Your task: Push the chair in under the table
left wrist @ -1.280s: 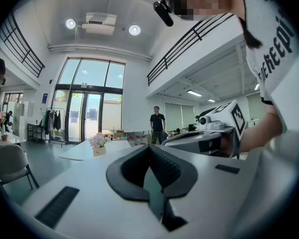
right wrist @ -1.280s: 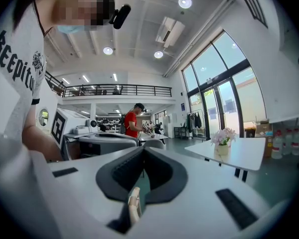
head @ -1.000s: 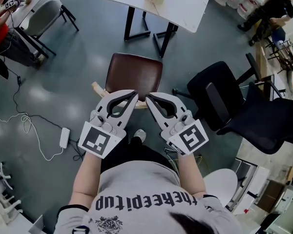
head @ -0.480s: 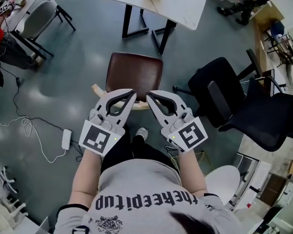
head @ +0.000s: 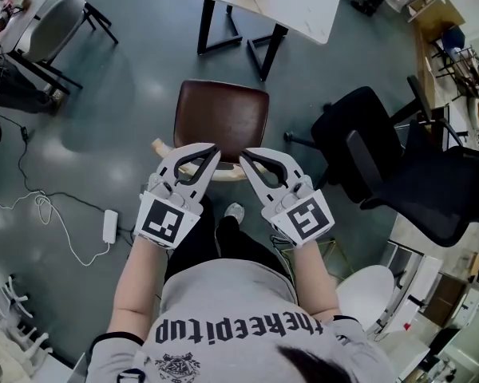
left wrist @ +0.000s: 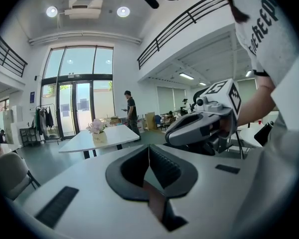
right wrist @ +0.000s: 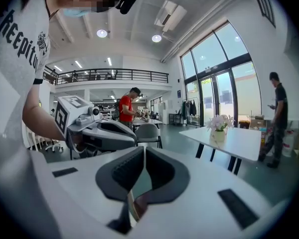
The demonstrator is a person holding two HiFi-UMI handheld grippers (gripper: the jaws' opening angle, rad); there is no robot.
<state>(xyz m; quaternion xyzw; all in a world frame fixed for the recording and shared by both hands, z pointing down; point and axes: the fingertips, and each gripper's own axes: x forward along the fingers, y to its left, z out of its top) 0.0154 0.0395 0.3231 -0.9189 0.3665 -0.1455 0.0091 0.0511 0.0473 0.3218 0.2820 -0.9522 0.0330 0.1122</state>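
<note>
Left tool (head: 211, 150) and right tool (head: 244, 155), both closed empty, hover at the chair (head: 222, 114) back; chair's not under the surface (head: 300, 2) yet.

place: open office hall — mezzanine railing (right wrist: 114, 74) | white table (head: 303, 6) | office chair (head: 355, 146)

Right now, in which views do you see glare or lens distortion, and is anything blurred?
Head view: sharp, with soft light patches reflecting on the glossy floor around the chair. Left gripper view: strong fisheye, dark corners, the railing bows, the windows are washed out. Right gripper view: the same fisheye and dark rim, with bright windows again.
</note>
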